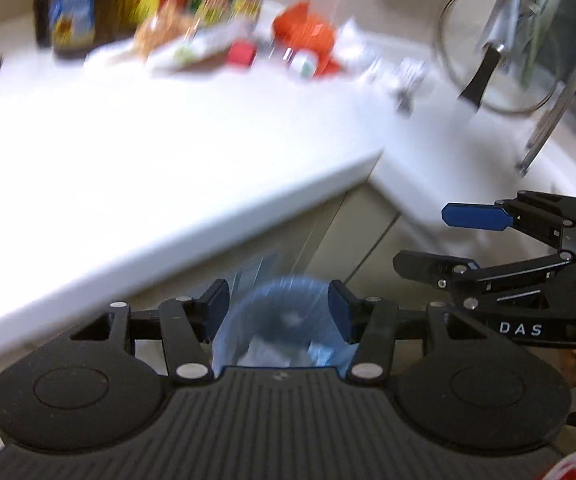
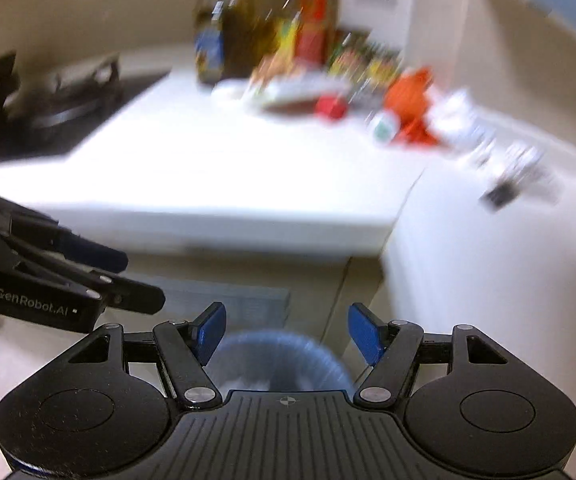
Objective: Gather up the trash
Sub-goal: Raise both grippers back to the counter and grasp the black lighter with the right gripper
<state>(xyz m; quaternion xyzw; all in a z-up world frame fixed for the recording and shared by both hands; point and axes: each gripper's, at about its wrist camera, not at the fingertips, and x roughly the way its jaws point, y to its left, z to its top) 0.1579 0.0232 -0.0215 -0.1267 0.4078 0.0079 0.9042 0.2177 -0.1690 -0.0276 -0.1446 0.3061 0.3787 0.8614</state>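
Lining a floor bin [image 2: 283, 360], a blue bag holds pale trash; both grippers [image 1: 279, 312] [image 2: 285, 332] spread, empty

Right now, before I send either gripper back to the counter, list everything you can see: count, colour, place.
trash bin: one, blue liner, on the floor below the counter edge, pale scraps inside
counter: one, white, L-shaped
bottles and jars: several, dark, yellow and red, blurred, back of counter by the wall
orange wrapper: one, back right of counter
small red item: one, beside the wrapper
white crumpled scraps: a few, right of the wrapper
stove: one, black, far left
glass lid: one, clear, black handle, leaning at right
left gripper: one, black, blue pads, open, empty
right gripper: one, black, blue pads, open, empty
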